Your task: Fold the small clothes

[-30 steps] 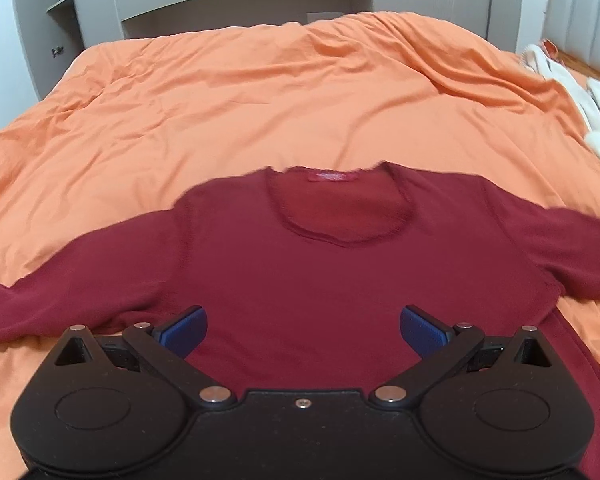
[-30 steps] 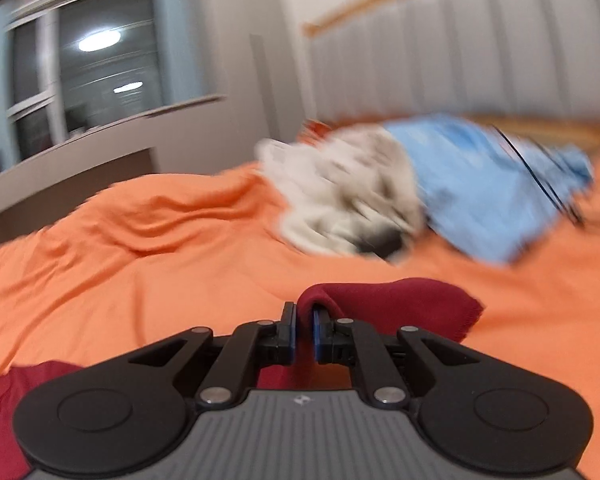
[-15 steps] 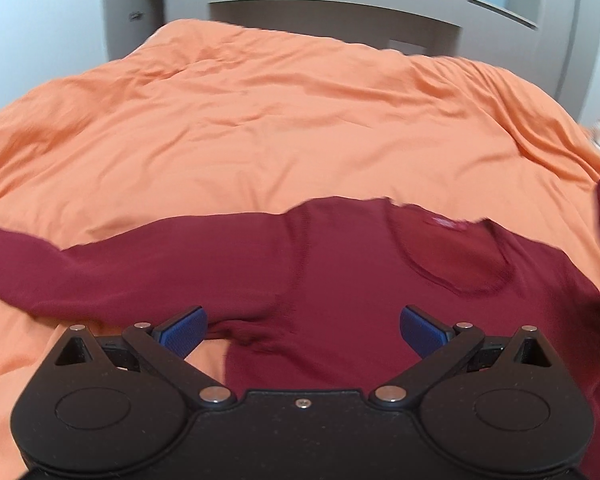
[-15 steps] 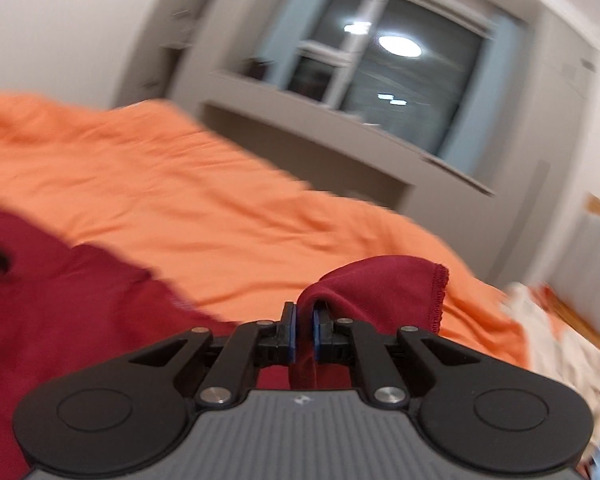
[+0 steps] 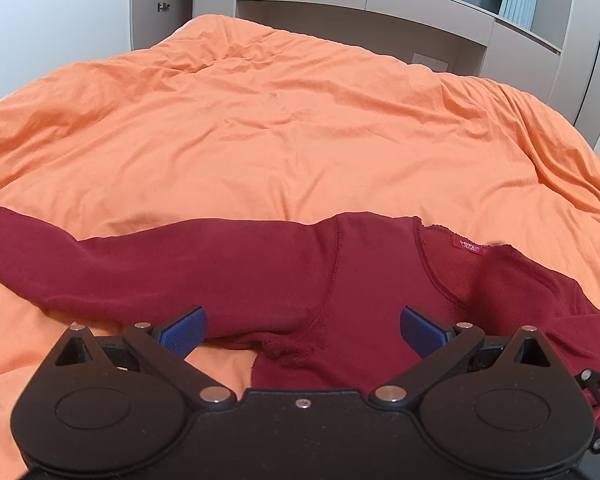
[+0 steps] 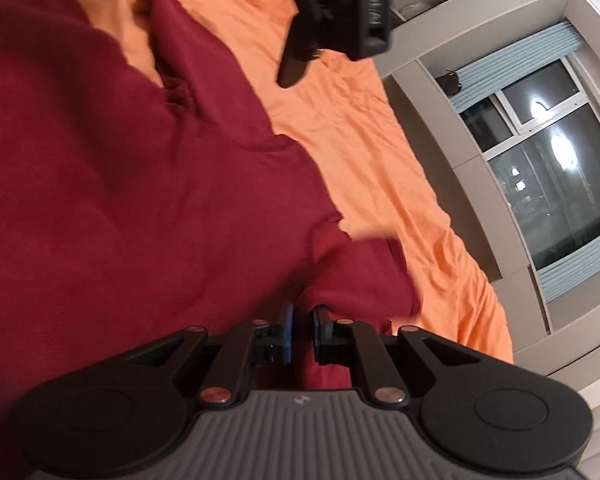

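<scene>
Our right gripper (image 6: 300, 330) pinches what looks like the sleeve (image 6: 356, 276), folding it over the red top (image 5: 364, 280); left gripper (image 5: 302, 330) wide, empty.

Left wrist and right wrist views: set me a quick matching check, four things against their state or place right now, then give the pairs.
Things:
1. left gripper
2. right gripper
3. dark red top
4. orange bedcover

States:
A. shut on a fold of sleeve
B. spread under the garment, wrinkled
C. jaws wide apart, nothing between the pads
D. lying on the bed with one long sleeve stretched out to the left of the left wrist view

Pairs: 1-C, 2-A, 3-D, 4-B
</scene>
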The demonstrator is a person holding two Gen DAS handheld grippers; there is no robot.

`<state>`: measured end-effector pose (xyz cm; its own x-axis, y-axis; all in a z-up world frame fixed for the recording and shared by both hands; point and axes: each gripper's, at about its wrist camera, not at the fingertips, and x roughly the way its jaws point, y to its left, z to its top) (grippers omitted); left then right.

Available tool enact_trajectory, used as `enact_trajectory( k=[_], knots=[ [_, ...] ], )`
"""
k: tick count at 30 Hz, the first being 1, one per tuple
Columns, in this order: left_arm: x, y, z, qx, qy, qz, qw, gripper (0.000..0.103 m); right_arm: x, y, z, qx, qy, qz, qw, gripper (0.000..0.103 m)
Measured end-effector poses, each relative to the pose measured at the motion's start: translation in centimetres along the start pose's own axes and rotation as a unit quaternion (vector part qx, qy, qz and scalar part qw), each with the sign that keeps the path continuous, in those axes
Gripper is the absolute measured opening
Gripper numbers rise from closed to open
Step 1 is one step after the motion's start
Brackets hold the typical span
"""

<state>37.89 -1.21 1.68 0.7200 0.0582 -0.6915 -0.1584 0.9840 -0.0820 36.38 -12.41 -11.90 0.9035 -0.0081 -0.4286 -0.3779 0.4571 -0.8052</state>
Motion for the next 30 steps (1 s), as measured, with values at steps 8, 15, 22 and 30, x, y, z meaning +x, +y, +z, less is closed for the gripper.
enact_trajectory(
  k=[8,15,22,30],
  knots=[
    [0.2,0.2,-0.1,-0.001,0.002,-0.008,1.0000,0.102,-1.2,-2.0,-0.1,0.096,-0.015,0.063,0.993,0.053],
    [2.4,-1.2,-1.2,0.029,0.020,-0.025,0.9991,0.102,-4.7,-7.2,-3.0,0.233,-0.019,0.093,0.968,0.098],
    [4.4,-3.2,-2.4,0.055,0.026,-0.053,0.9967,0.103,-6.3,-14.2,-10.7,0.390,0.011,0.086,0.917,0.103],
    [6.2,-3.6,-3.3,0.068,0.054,-0.020,0.9960,0.102,-4.5,-20.5,-21.3,0.552,0.077,0.019,0.830,0.102]
  ],
)
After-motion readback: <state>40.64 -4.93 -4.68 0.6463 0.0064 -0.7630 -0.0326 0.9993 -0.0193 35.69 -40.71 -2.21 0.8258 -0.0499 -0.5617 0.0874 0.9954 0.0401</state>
